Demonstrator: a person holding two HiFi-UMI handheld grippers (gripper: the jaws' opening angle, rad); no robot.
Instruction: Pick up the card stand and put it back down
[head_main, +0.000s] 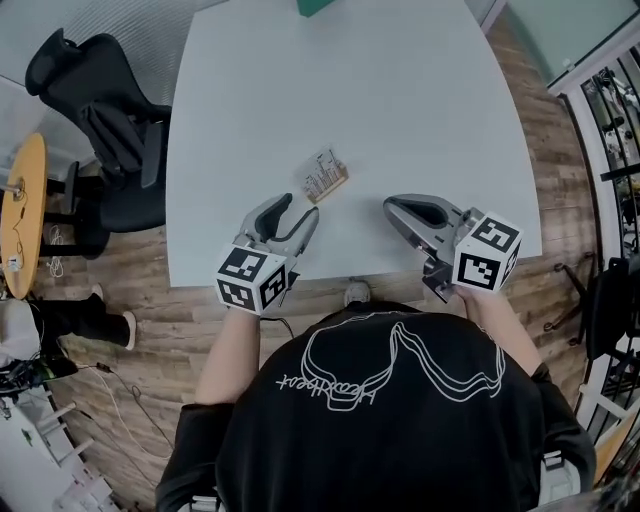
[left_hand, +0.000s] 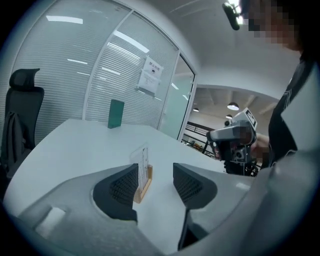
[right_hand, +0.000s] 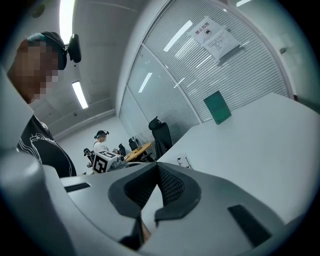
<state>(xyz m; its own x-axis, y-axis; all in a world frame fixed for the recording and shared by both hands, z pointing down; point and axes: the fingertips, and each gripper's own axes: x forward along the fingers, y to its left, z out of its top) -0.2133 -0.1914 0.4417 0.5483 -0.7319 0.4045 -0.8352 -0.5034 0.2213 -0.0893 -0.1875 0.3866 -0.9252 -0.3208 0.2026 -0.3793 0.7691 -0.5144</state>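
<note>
The card stand, a clear sheet in a small wooden base, stands upright on the white table near its front edge. My left gripper sits just short of it, jaws open and pointing at it. In the left gripper view the stand rises beyond the gap between the dark pads, apart from them, and the gripper holds nothing. My right gripper rests to the stand's right with its jaws closed together and empty. In the right gripper view the stand shows faintly past the tips.
A green block stands at the table's far edge, also seen as the green block ahead of the left gripper. A black office chair and a round wooden table stand to the left. The table's front edge lies just under both grippers.
</note>
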